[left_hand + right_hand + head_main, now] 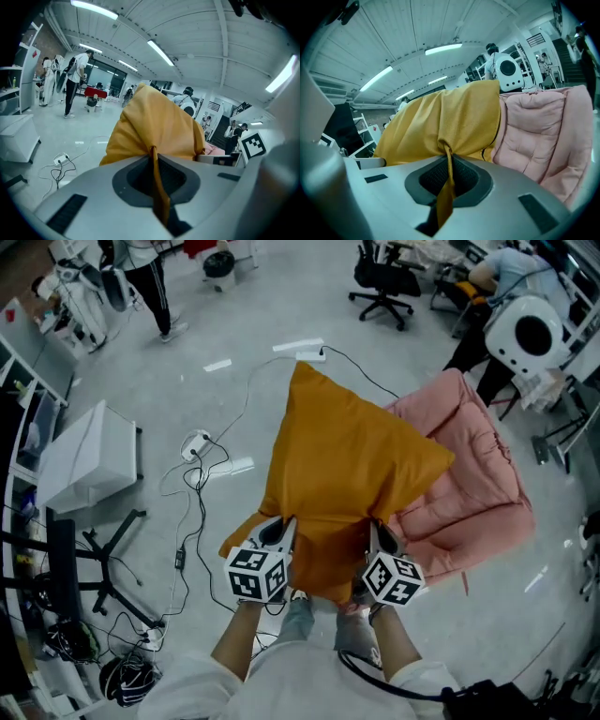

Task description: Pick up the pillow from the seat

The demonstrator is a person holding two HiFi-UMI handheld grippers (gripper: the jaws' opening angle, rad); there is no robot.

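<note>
We pinch the near edge of the pillow (347, 460), seemingly soft and light, in left tongs (279, 531) and right tongs (377, 538).

The pillow (347, 465) hides part of the pink seat (473, 470); a person (152, 285) is cut off by the top edge.

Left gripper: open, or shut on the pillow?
Shut. The left gripper pinches a fold of the orange pillow tight between its jaws.

Left gripper (283, 526), right gripper (373, 531) pinch pillow (347, 451), seemingly above seat (473, 474).
</note>
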